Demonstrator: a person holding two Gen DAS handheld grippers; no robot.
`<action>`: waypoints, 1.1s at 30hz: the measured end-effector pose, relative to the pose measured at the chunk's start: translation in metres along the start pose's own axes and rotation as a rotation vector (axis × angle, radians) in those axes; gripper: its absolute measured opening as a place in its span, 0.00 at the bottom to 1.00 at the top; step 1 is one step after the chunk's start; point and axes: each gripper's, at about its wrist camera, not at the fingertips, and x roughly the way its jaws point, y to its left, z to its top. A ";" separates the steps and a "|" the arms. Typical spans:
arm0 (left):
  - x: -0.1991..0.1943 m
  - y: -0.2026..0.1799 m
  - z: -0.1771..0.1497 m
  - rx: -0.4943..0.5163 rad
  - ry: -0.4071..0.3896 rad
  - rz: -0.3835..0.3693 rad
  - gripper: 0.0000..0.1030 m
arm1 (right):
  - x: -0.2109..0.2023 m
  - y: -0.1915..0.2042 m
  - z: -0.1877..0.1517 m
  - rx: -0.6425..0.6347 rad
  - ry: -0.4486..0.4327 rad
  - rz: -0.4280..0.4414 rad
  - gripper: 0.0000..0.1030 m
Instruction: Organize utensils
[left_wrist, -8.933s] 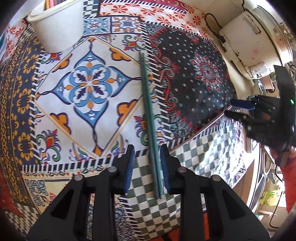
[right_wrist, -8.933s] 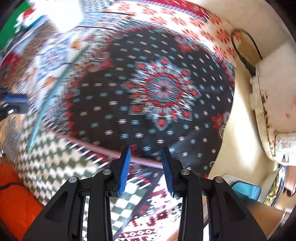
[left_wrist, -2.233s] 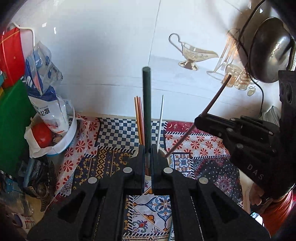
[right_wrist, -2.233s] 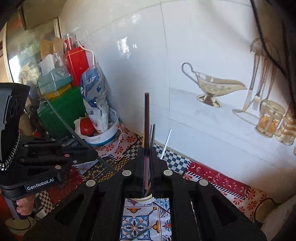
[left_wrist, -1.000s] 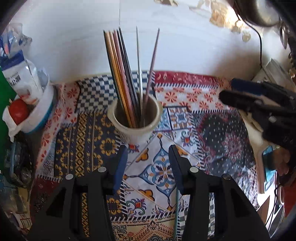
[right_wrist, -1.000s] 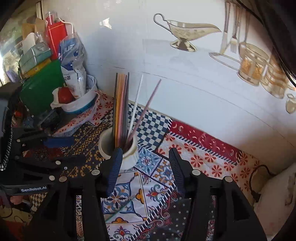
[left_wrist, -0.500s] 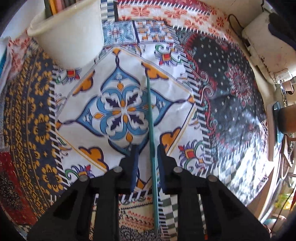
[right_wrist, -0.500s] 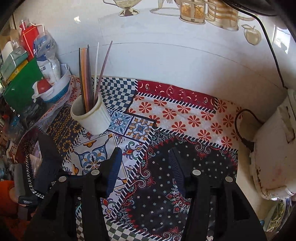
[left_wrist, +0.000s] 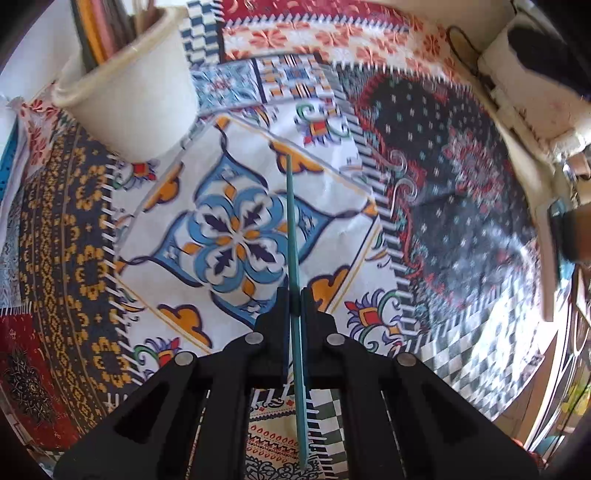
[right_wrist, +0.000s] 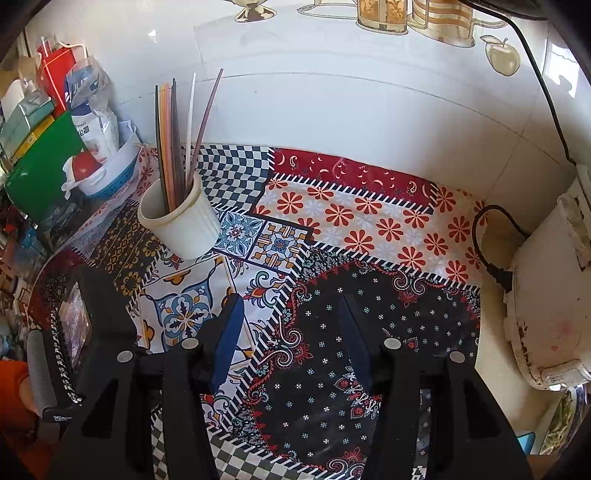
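A patchwork-patterned cloth covers the table (left_wrist: 461, 229). On it lies a slim teal chopstick (left_wrist: 291, 229), the left gripper (left_wrist: 294, 295) clamped on it; lifting it into the white ribbed ceramic cup (right_wrist: 181, 221) seems next. The right gripper (right_wrist: 291, 332) hangs half-open, empty.

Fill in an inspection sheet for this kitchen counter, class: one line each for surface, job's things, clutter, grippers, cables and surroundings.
Surface: patchwork-print tablecloth covers the counter.
Job's things: one teal chopstick lies flat on the cloth; white holder cup stands upright with several chopsticks in it.
Clutter: left of the cup, a basket holding a bag and something red; green box beside it.
Grippers: left gripper has just been closing, fingers now shut on the teal chopstick; right gripper open, nothing between its fingers.
Cables: black cord plugged into the white appliance at right.
Surroundings: white tiled wall with tableware decals.
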 end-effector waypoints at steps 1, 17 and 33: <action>-0.011 0.004 0.003 -0.010 -0.027 -0.006 0.04 | -0.001 0.000 0.001 0.000 -0.004 0.000 0.47; -0.204 0.046 0.053 -0.083 -0.502 0.024 0.02 | -0.015 0.001 0.018 -0.009 -0.080 -0.001 0.47; -0.224 0.068 0.071 -0.090 -0.573 0.092 0.01 | -0.011 0.003 0.018 -0.016 -0.076 0.016 0.47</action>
